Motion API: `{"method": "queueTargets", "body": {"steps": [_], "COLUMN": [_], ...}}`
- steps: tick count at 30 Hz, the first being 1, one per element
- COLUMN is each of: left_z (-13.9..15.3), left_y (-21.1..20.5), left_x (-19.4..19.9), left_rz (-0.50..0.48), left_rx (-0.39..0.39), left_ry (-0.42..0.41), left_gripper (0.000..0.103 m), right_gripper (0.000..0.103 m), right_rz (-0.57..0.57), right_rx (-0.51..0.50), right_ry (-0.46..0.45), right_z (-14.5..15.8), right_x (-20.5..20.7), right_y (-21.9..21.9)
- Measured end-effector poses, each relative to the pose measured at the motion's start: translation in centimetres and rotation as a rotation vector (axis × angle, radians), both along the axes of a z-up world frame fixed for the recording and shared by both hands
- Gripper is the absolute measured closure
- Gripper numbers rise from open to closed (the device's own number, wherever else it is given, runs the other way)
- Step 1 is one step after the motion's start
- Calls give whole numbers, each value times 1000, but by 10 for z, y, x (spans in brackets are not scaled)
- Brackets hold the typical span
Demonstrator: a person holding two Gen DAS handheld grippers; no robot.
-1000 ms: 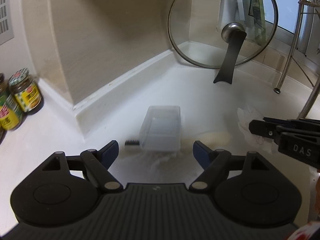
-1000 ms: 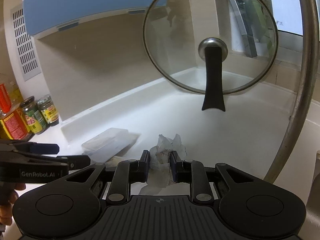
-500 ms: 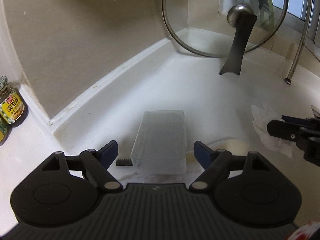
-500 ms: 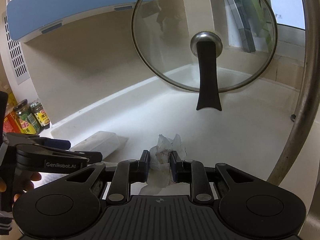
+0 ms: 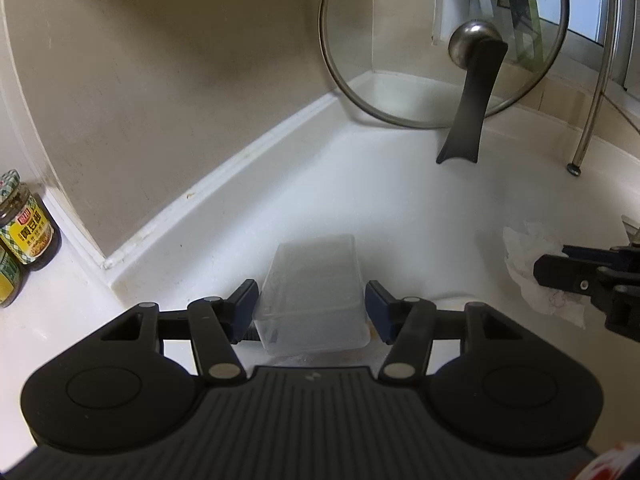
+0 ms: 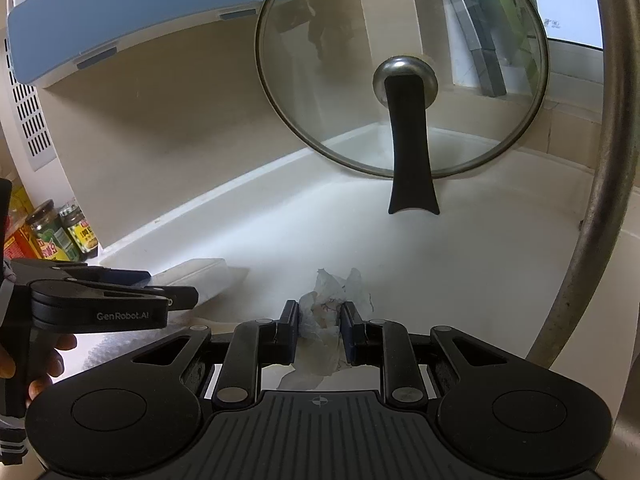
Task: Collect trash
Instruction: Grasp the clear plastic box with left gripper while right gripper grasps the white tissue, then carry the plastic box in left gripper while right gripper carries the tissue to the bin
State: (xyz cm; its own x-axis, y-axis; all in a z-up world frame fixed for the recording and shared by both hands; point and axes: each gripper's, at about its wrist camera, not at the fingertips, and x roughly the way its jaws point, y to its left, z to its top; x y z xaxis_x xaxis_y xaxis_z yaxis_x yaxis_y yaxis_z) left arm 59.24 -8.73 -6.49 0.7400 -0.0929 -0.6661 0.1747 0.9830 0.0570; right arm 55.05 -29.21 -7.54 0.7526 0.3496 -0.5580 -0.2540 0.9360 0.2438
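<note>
Now left gripper (image 5: 311, 304) closing around plastic box (image 5: 314, 300).

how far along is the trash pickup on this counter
Nothing looks binned yet. The right tongs are clamped on the crumpled tissue. The left tongs are closing around the clear plastic container. Left: lift both and carry them off; no bin is in view.

Left gripper (image 5: 311, 307): pitched downward, jaws closing, clear plastic box (image 5: 314, 294) between the blue pads, small gaps either side. Right gripper (image 6: 319, 330): pitched downward, clamped on crumpled tissue (image 6: 324, 332). Person's fingers (image 6: 46, 364) at 9 o'clock in the right wrist view
</note>
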Motion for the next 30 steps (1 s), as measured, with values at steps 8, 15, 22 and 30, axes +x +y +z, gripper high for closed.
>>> {"method": "queueTargets", "body": {"steps": [8, 15, 22, 30], "left_z": [15, 32, 44, 46], "left_y": [0, 7, 20, 39], "left_x": [-18, -45, -85, -135], "left_rz": [-13, -18, -24, -25], "left_rx": [-20, -50, -85, -117], "left_ry": [-37, -88, -115, -109], "left_gripper": [48, 48, 48, 48], "right_gripper": [80, 80, 80, 80], "right_rz": [-4, -8, 3, 9], "right_rx": [3, 17, 28, 25], "right_ry": [-16, -34, -45, -54], "right_z": [7, 17, 27, 38], "right_x": [-10, -29, -58, -104], "right_y": [0, 1, 10, 28]}}
